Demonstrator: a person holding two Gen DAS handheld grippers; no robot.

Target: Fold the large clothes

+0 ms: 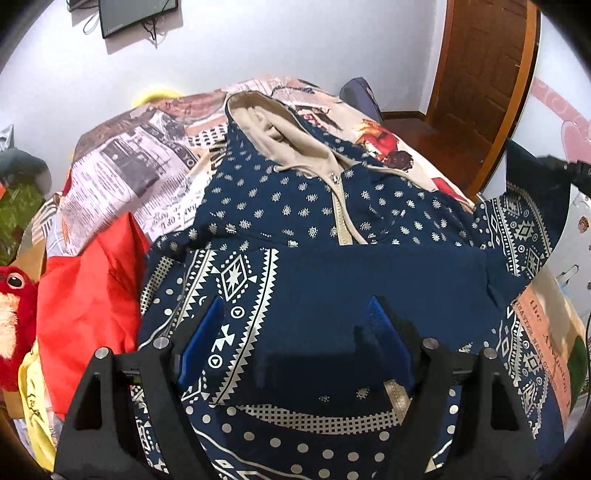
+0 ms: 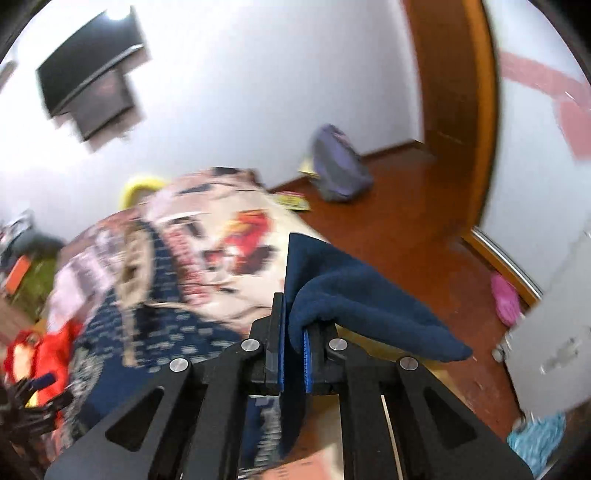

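A navy hoodie with white geometric print, beige hood lining and a beige zipper lies front up on the bed. One sleeve is folded across its body. My left gripper is open just above the folded sleeve and holds nothing. My right gripper is shut on the navy cuff of the other sleeve and holds it up over the bed's right edge. That raised sleeve and the right gripper's black body show at the right edge of the left wrist view. The right wrist view is blurred.
The bed has a newspaper-print cover. A red garment and a red plush toy lie at its left. A grey backpack stands on the wood floor by the brown door. A monitor hangs on the wall.
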